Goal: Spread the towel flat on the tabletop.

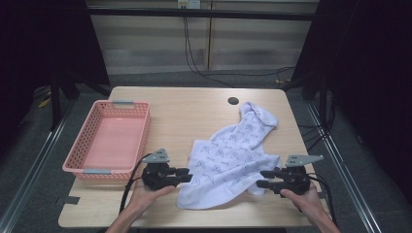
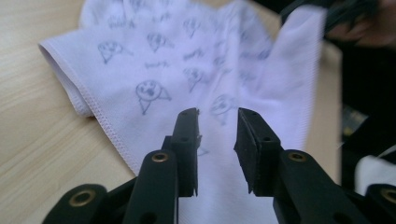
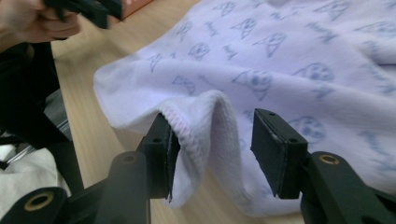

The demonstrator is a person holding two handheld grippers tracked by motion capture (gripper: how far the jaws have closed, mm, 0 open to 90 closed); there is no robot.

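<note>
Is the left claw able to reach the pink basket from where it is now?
Probably yes: the pink basket stands just beside the left claw, with bare table between and nothing blocking, though the claw points toward the towel.

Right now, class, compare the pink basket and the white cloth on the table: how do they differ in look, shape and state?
The basket is pink; the cloth is white with small grey prints. The basket is a stiff box with lattice walls; the cloth lies soft and rumpled, partly folded. The basket stands apart from both tongs; the cloth lies between the left tongs and the right tongs, a fold of it between the right jaws. Both rest on the wooden table.
</note>
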